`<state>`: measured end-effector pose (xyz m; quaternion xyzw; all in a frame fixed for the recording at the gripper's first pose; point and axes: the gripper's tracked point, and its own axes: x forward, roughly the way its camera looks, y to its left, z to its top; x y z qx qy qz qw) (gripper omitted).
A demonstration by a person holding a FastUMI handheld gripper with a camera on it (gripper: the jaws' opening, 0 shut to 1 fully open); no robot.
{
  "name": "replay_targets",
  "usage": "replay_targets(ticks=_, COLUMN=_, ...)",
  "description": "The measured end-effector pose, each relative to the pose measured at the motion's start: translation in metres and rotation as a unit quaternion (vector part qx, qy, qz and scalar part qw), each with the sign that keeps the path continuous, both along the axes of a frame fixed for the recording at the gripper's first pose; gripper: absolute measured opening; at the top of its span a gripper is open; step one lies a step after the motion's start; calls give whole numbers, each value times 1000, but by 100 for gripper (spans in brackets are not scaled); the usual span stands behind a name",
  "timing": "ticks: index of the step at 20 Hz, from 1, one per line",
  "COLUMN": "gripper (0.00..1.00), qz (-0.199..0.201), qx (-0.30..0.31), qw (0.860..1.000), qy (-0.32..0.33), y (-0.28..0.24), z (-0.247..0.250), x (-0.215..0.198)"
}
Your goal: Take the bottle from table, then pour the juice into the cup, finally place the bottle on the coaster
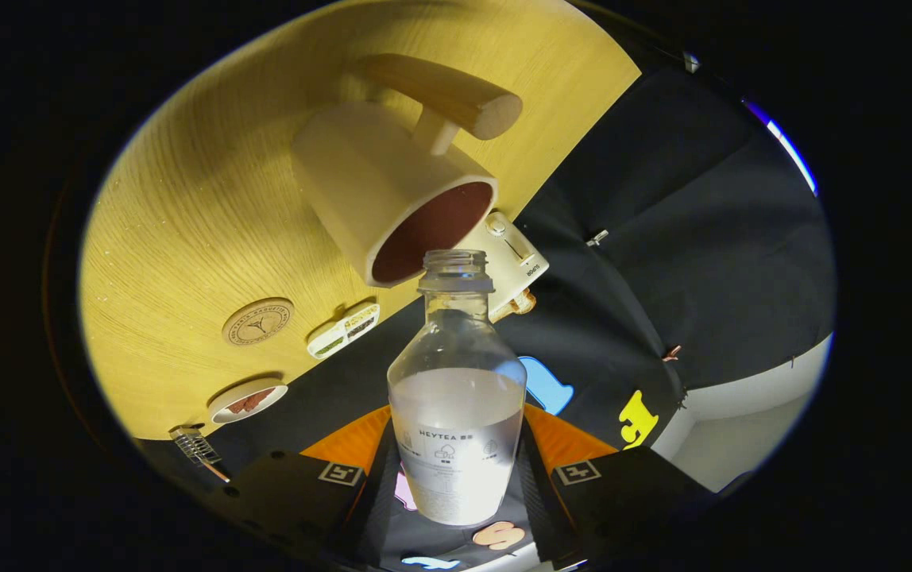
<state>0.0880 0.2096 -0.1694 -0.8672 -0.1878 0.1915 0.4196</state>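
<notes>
My gripper (456, 469) is shut on a clear uncapped bottle (456, 413), both fingers pressing its lower body. Pale juice fills about half of it. The whole view is tilted. The bottle's open neck sits right at the rim of a cream cup (388, 195) with a wooden handle and a dark red-brown inside. The cup stands on the light wooden table (186, 206). A round wooden coaster (257, 322) lies on the table, apart from the cup toward the table's edge.
A small white dish (248, 400) with brown contents rests near the table edge. A flat white tray (343, 330) with small compartments lies by the coaster. A white boxy device (513, 262) with a knob sits just behind the bottle's neck.
</notes>
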Motion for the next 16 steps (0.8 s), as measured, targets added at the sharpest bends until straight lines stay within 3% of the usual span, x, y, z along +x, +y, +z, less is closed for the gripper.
replay_targets(ticks=5, gripper=72, qz=-43, qx=64, qw=996, qy=47, y=-13, z=-10, x=0)
replay_targets(ticks=10, gripper=72, qz=-99, qx=183, qw=971, qy=113, y=-24, z=-17, x=-2)
replay_targets(ticks=13, gripper=72, qz=-136, qx=255, qw=943, qy=166, y=-30, z=-30, x=-6)
replay_targets(ticks=16, gripper=72, qz=-178, qx=343, qw=894, qy=225, y=-35, z=-44, x=-11)
